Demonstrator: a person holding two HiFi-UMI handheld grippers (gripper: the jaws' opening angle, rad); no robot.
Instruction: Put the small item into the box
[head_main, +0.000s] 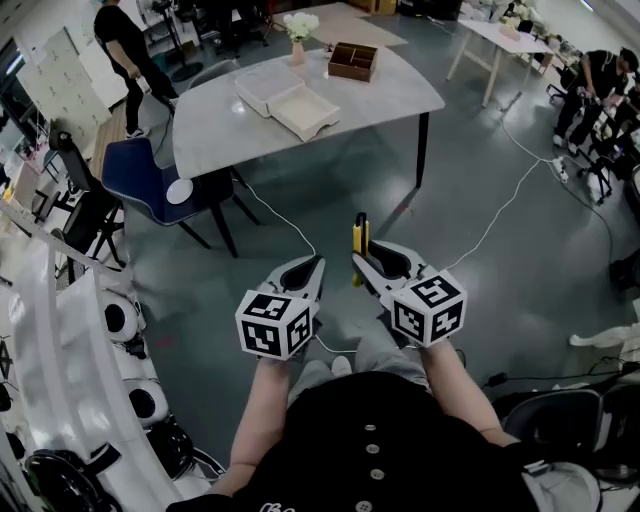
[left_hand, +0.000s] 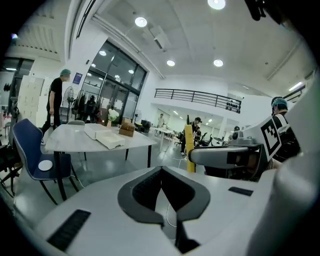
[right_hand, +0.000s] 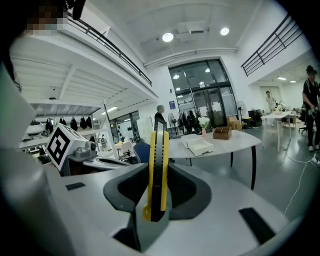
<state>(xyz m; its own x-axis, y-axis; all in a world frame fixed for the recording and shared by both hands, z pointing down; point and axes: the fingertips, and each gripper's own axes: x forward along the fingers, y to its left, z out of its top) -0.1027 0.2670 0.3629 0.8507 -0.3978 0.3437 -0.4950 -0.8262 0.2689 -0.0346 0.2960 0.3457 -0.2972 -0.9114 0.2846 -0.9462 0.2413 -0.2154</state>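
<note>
Right gripper view shows your right claw (right_hand: 158, 169) clenched on a yellow knife (right_hand: 156, 142) (it stands upright between the pads). Your left claw (left_hand: 161, 170) is closed on nothing. Both hover above the floor, well apart from the tabletop (head_main: 385, 95), where a white box (head_main: 305, 110) and a wooden box (head_main: 352, 60) sit.
</note>
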